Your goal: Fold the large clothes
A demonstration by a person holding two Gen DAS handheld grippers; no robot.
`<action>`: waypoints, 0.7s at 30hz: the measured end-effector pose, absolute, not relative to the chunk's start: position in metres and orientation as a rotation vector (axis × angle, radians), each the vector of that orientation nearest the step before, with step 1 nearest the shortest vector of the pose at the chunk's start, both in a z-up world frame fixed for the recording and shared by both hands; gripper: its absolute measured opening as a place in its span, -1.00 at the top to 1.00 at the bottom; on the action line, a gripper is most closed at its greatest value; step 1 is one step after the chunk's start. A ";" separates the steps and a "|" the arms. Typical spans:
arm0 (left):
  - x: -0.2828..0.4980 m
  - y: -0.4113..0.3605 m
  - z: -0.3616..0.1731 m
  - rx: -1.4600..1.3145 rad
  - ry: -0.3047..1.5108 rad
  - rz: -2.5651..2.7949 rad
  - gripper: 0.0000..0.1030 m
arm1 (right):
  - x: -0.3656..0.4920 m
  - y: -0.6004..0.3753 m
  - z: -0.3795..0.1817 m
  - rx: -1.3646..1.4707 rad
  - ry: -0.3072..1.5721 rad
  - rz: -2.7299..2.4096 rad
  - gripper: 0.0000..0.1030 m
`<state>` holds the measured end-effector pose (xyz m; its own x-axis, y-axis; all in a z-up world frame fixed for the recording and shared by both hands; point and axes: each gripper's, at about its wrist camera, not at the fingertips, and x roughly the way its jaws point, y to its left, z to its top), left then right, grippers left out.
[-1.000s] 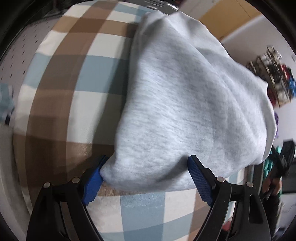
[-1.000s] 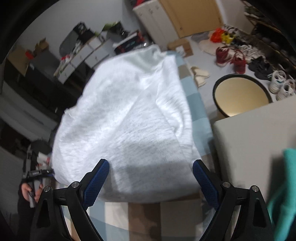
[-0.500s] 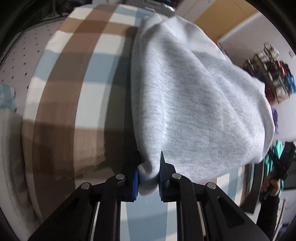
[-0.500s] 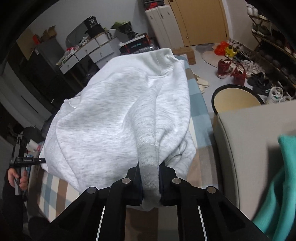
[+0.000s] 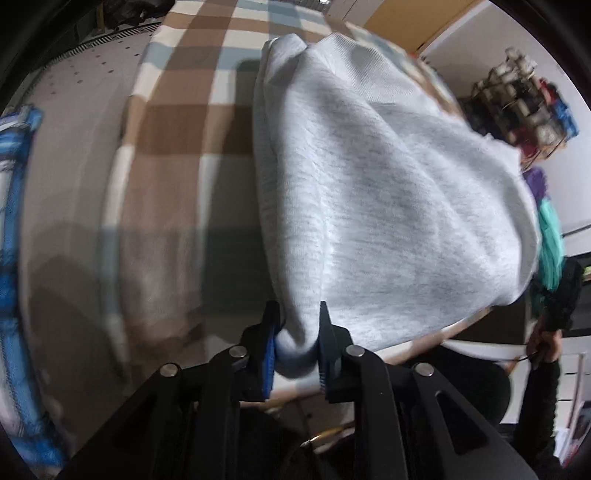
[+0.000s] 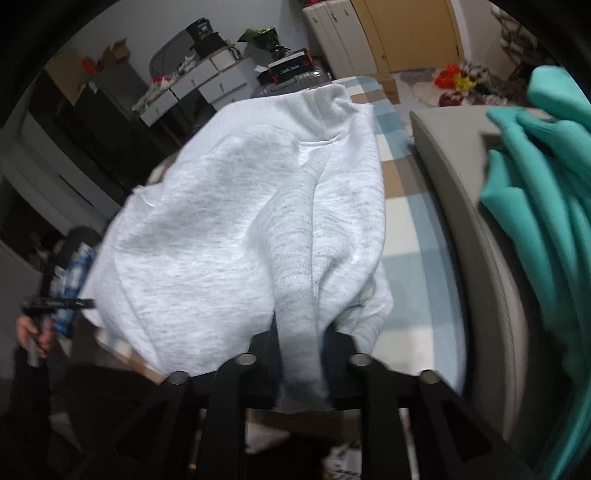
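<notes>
I'm looking at a lived-in home, a bedroom-like room: a checked blanket (image 5: 192, 122) spread over a bed, wooden wardrobe doors (image 6: 410, 33) at the back. Drawers (image 6: 207, 83) piled with clutter, shoes (image 6: 454, 85) scattered on the floor.

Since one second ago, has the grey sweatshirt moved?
Yes. Both tools, left and right, have lifted the sweatshirt toward the cameras, off the checked blanket.

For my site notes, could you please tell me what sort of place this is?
Probably a lived-in home room: a checked bedcover under the sweatshirt, drawers and a wardrobe behind, shoes on the floor.
</notes>
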<state>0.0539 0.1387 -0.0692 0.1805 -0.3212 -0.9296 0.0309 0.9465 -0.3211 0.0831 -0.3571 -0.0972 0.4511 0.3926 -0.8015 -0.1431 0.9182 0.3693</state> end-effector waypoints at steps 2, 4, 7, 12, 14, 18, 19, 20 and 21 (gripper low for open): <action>0.046 0.150 -0.056 -0.272 1.327 -0.223 0.68 | 0.077 -0.356 -0.089 0.221 1.039 0.317 0.16; 0.044 0.148 -0.040 -0.255 1.297 -0.200 0.63 | 0.074 -0.360 -0.076 0.217 1.016 0.297 0.00; 0.029 0.154 -0.010 -0.256 1.200 -0.193 0.04 | 0.067 -0.369 -0.035 0.211 0.909 0.295 -0.30; 0.051 0.093 0.056 -0.295 0.997 -0.396 -0.56 | 0.090 -0.345 0.028 0.095 0.812 0.405 -0.88; 0.057 0.064 0.069 -0.292 0.908 -0.476 -0.69 | 0.109 -0.330 0.043 0.032 0.800 0.420 -0.92; 0.069 0.037 0.045 -0.246 0.882 -0.568 -0.69 | 0.159 -0.282 0.053 -0.113 0.856 0.475 -0.92; 0.076 0.036 0.038 -0.252 0.886 -0.577 -0.69 | 0.172 -0.261 0.052 -0.216 0.858 0.506 -0.92; 0.082 0.037 0.032 -0.278 0.887 -0.580 -0.69 | 0.178 -0.249 0.046 -0.295 0.854 0.522 -0.92; 0.091 0.040 0.018 -0.321 0.898 -0.585 -0.69 | 0.186 -0.227 0.039 -0.431 0.862 0.552 -0.92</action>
